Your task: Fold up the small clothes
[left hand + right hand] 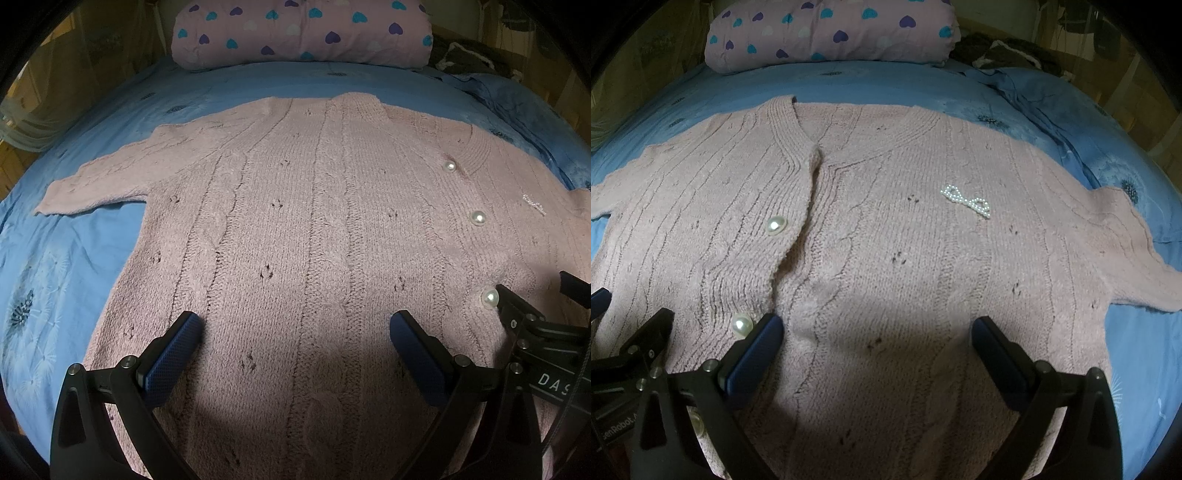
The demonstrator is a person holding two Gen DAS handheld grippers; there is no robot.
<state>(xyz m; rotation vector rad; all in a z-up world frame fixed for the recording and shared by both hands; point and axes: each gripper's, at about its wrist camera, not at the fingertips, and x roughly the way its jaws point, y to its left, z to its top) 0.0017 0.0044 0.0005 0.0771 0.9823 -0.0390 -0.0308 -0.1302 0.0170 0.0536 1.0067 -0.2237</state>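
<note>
Both tools, left (295,345) and right (877,345), gape wide w/ nothing held, over the flat cardigan (886,229) on the bed (92,240). Risk: pads snagging loose knit or 3 pearl buttons (478,218).

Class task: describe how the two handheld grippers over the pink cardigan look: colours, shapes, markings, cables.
Both the left gripper and the right gripper have black angular frames with silver screw heads. Each finger carries a dark blue pad with a fine mesh texture. White lettering shows on the bodies: "DAS" on the right one, "enRobot" on the left. A black cable runs beside the right gripper. No hands or sleeves are visible.
</note>
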